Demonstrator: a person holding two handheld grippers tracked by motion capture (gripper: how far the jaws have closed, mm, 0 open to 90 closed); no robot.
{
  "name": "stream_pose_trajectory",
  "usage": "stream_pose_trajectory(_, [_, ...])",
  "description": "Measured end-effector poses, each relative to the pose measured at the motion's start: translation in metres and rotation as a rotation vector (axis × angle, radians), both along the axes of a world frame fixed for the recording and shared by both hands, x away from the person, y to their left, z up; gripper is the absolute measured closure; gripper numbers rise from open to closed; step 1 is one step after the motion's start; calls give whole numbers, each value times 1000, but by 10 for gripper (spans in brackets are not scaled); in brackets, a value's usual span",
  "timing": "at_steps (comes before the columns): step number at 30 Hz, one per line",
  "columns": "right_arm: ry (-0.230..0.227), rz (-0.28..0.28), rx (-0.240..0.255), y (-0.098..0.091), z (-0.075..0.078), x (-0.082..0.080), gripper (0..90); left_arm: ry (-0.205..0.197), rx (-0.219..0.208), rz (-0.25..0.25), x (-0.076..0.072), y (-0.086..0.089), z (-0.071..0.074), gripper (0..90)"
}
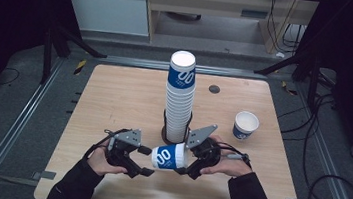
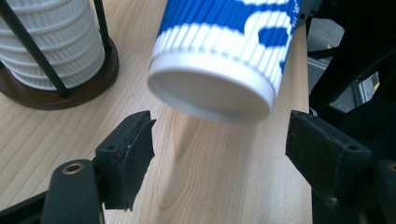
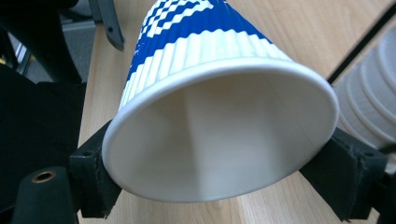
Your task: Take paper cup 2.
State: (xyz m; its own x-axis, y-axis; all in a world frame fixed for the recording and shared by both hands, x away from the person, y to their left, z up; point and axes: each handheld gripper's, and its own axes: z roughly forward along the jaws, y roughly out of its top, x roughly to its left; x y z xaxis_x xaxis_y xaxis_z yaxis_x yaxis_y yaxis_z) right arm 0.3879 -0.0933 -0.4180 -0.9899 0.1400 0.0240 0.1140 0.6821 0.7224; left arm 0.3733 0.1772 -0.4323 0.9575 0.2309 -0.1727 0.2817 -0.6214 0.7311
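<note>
A blue-and-white ribbed paper cup (image 1: pixel 168 156) lies on its side in the air over the table's front, mouth toward the right hand. My right gripper (image 1: pixel 185 160) is shut on it near the rim; in the right gripper view both pads squeeze the cup (image 3: pixel 219 135) at its mouth, around my right gripper (image 3: pixel 219 179). My left gripper (image 1: pixel 147 160) stands open at the cup's base. In the left gripper view the cup's bottom (image 2: pixel 210 88) hangs just beyond my left gripper (image 2: pixel 219 140), and neither of the pads (image 2: pixel 130 149) touches it.
A tall stack of the same cups (image 1: pixel 180 95) stands in a wire holder on a round wooden base (image 2: pixel 70 93) at the table's middle, just behind the grippers. A single upright cup (image 1: pixel 245 125) sits to the right. The wooden table (image 1: pixel 114 97) has bare room at left.
</note>
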Motion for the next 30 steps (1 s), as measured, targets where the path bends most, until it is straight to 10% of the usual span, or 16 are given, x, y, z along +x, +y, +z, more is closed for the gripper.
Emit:
stream_pose_trajectory(8, [-26, 39, -114, 25, 0, 5, 152, 0, 63, -6, -1, -3, -4, 230])
stream_pose_trajectory(30, [-11, 114, -116, 43, -6, -2, 153, -35, 106, -33, -5, -10, -6, 262])
